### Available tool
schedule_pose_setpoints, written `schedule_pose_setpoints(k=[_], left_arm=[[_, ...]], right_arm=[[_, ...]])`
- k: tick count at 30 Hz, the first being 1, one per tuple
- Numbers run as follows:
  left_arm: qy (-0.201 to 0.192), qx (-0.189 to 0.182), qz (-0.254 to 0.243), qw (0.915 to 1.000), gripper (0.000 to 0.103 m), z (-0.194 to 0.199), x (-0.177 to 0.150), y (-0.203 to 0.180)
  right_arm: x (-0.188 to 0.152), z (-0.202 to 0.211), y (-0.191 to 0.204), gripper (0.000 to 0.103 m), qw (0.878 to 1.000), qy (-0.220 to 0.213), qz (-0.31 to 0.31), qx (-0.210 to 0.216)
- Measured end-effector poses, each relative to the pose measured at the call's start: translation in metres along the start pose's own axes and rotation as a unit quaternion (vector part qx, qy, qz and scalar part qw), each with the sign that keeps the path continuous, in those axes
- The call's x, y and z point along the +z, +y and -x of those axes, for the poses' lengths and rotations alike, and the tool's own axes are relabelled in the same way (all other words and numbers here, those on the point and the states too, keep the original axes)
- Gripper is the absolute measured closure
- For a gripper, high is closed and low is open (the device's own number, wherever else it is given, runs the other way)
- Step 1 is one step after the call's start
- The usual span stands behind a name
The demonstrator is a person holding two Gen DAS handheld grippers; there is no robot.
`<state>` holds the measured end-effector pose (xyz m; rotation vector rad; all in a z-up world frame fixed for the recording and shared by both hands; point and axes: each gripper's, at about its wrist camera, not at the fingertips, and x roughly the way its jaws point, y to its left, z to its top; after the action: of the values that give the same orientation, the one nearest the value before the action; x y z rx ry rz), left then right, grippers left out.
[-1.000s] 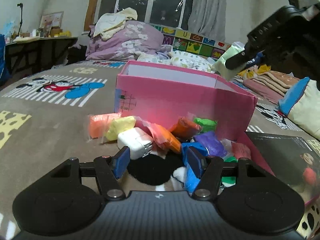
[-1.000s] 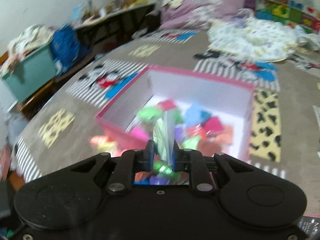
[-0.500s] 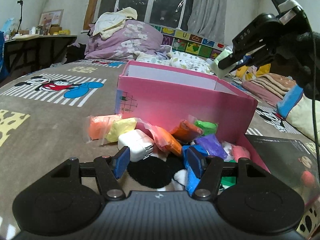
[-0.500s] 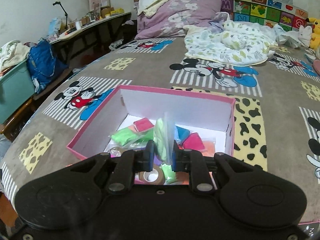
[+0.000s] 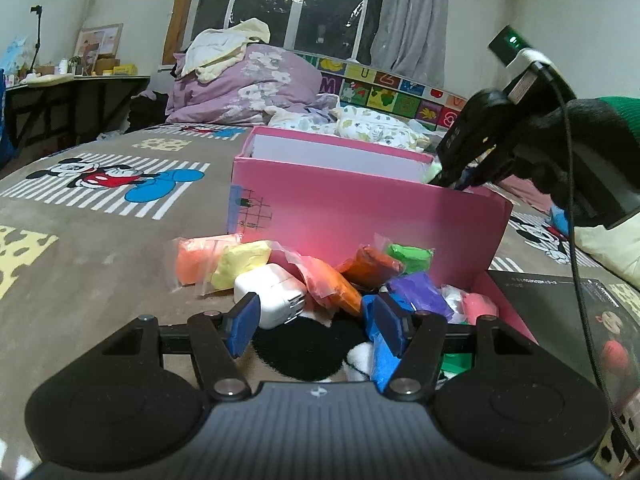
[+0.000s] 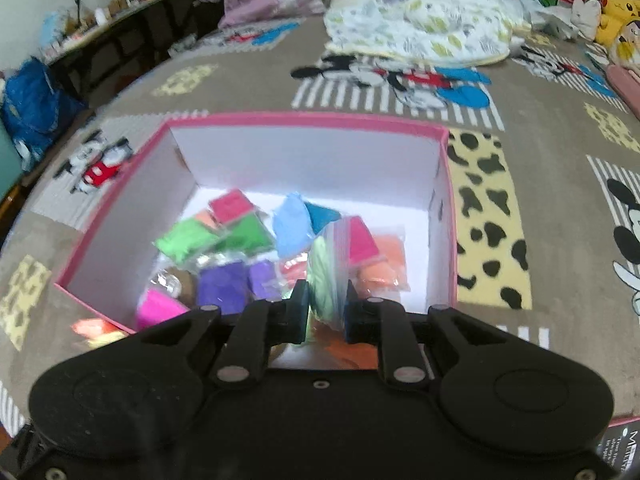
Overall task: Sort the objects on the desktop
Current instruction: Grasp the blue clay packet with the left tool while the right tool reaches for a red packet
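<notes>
Sorting on a cartoon-print bed: right gripper [image 6: 326, 312], jaws clamped on a pale green clay packet [image 6: 323, 270], hangs directly above the open pink box [image 6: 256, 120], packet standing upright over the packets inside. Left gripper [image 5: 316, 326], jaws wide and empty, points at loose packets [image 5: 224, 258] and a white charger [image 5: 270, 294] just ahead.

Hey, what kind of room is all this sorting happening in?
Most likely a bedroom, perhaps a child's: a heaped purple duvet, a Mickey Mouse blanket under the pink box, and plush toys along an alphabet-tile wall.
</notes>
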<state>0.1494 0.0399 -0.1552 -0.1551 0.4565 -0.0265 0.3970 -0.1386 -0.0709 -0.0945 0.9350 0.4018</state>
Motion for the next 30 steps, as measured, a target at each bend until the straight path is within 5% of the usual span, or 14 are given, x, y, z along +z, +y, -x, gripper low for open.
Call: schedule_pose_setpoints(k=[10, 13, 15, 22, 30], left_arm=[[0.001, -0.006, -0.006, 1.0000, 0.042, 0.000, -0.001, -0.002], [0.003, -0.007, -0.010, 0.9999, 0.042, -0.002, -0.002, -0.003], [0.002, -0.008, -0.012, 0.9999, 0.042, -0.002, -0.003, -0.004], [0.006, -0.035, -0.023, 0.9991, 0.042, -0.004, -0.004, -0.012], [0.021, -0.064, -0.051, 0.9964, 0.042, -0.008, -0.010, -0.029]], right_arm=[[-0.004, -0.014, 0.000, 0.086, 0.999, 0.021, 0.003, -0.031], [-0.002, -0.008, 0.000, 0.070, 1.000, 0.005, -0.004, -0.029], [-0.002, -0.001, 0.000, 0.048, 0.999, -0.011, -0.005, -0.030], [-0.004, 0.027, -0.009, 0.048, 0.998, -0.055, -0.005, -0.007], [-0.017, 0.075, -0.011, 0.048, 0.989, -0.134, 0.062, 0.029]])
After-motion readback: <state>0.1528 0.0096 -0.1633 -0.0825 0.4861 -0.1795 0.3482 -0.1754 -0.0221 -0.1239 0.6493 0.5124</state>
